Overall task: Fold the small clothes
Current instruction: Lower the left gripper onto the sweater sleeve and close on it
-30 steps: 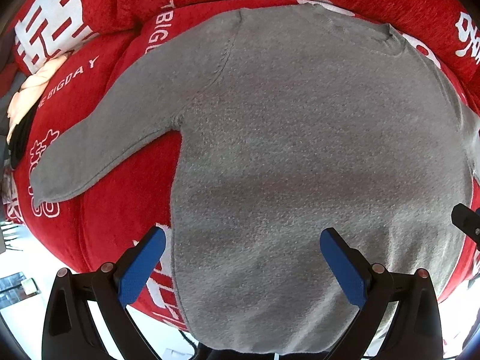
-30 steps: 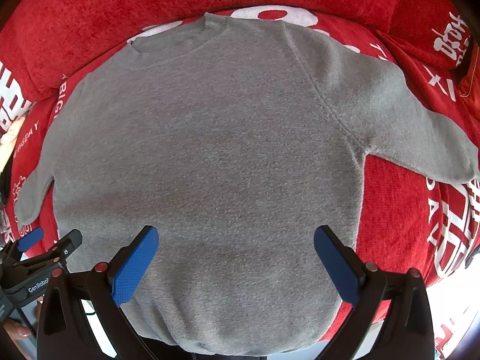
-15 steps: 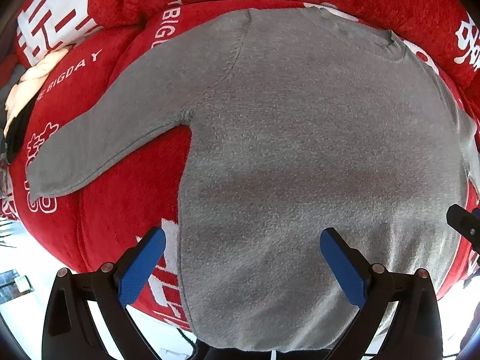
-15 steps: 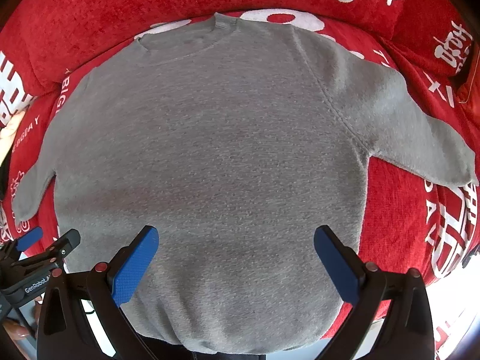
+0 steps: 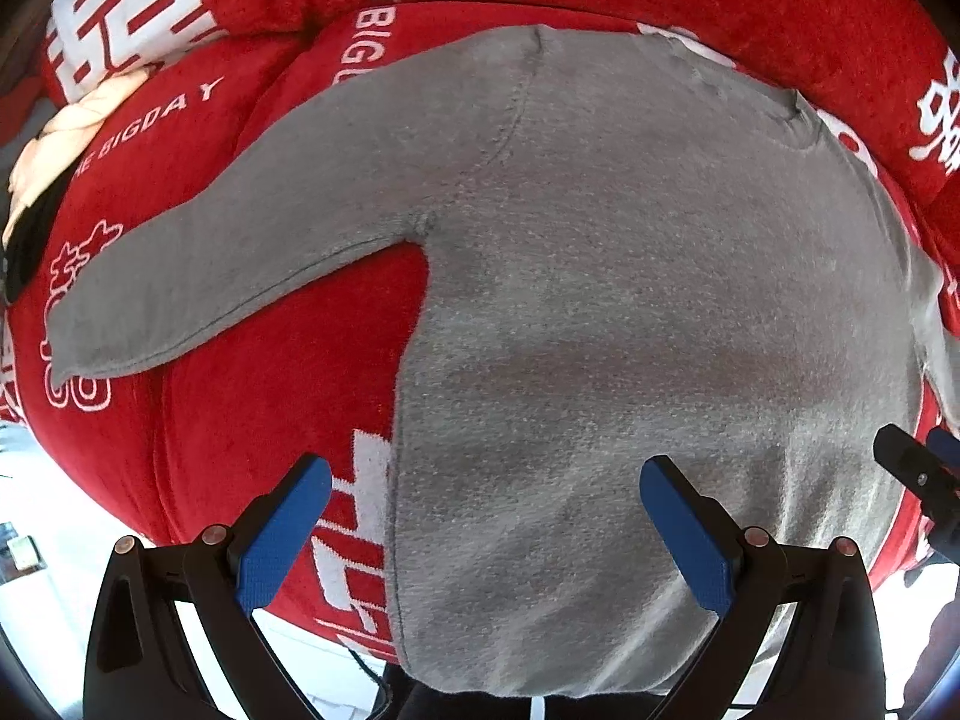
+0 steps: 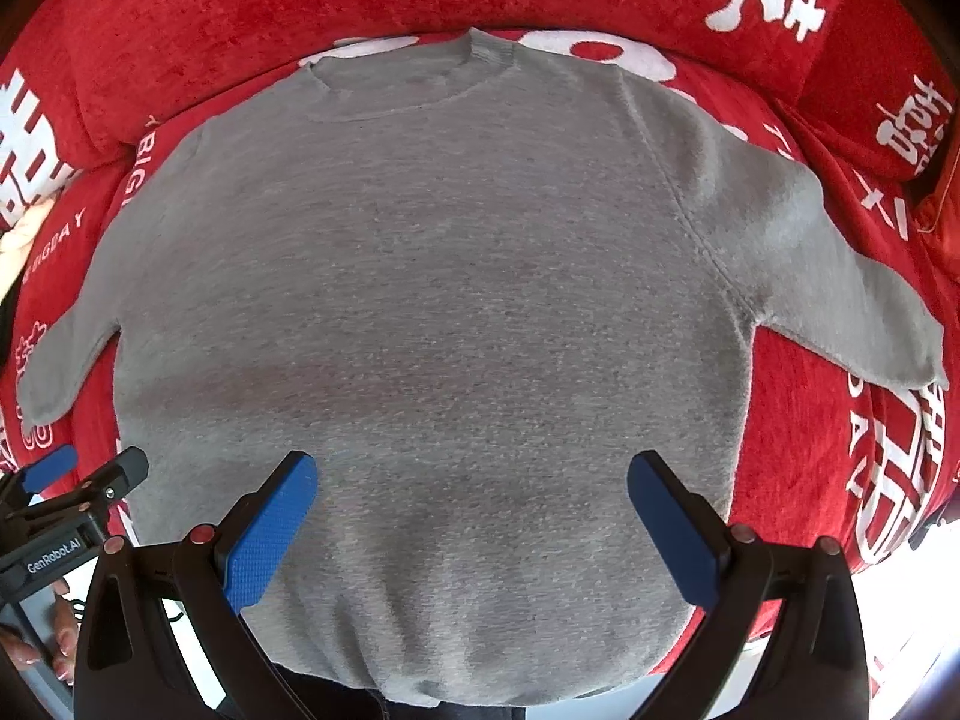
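A grey sweater (image 6: 432,312) lies flat, front up, on a red sofa (image 6: 240,18) printed with white characters, its 2 sleeves spread out to the sides and its collar toward the backrest. The left tongs (image 5: 486,516) are spread wide and hold nothing; they hover above the sweater's left hem edge, 1 blue pad over red cushion, the other over grey knit. The right tongs (image 6: 471,510) are likewise spread wide and empty, both pads over the sweater's lower body. Whether either touches the fabric cannot be told.
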The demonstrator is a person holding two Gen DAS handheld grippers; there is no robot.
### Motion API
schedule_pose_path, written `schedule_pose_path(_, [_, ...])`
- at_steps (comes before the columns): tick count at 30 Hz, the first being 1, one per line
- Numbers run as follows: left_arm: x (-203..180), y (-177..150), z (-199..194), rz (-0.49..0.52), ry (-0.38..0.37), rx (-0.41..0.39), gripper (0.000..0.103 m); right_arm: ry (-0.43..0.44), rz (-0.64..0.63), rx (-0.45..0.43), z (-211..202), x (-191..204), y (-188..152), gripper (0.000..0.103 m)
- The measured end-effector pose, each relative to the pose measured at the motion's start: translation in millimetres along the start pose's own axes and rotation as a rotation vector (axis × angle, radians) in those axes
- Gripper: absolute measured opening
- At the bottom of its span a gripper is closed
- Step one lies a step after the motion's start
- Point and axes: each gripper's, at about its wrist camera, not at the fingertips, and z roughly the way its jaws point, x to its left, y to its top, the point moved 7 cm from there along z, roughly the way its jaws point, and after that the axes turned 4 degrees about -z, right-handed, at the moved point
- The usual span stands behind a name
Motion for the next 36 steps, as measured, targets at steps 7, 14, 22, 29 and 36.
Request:
schedule_pose_path(7, [21.4, 0.7, 0.4, -0.018, -0.011, -0.004, 0.103, -0.027, -0.056, -0.016, -3.8, 18.6, 2.8, 0.103])
schedule_pose_path(14, [55.2, 5.1, 5.5, -0.092, -0.055, 0.003, 0.103, -0.022, -0.073, -0.02, -4.3, 35.5, 2.7, 0.103])
schedule_pose_path(22, [112.3, 17.2, 11.4, -0.264, -0.198, -0.031, 0.103, -0.01, -0.112, -0.015, -0.2, 63.5, 0.1, 0.103])
schedule_pose_path(29, [201.1, 32.7, 28.2, -0.537, -0.372, -0.124, 0.103, 0.048, -0.207, -0.028, 3.1, 113.5, -2.4, 0.103])
schedule_pose_path(36, [252.7, 41.8, 64.7, -0.717, -0.49, -0.15, 0.103, 0.113, -0.302, -0.016, 10.7, 169.7, -5.6, 0.103])
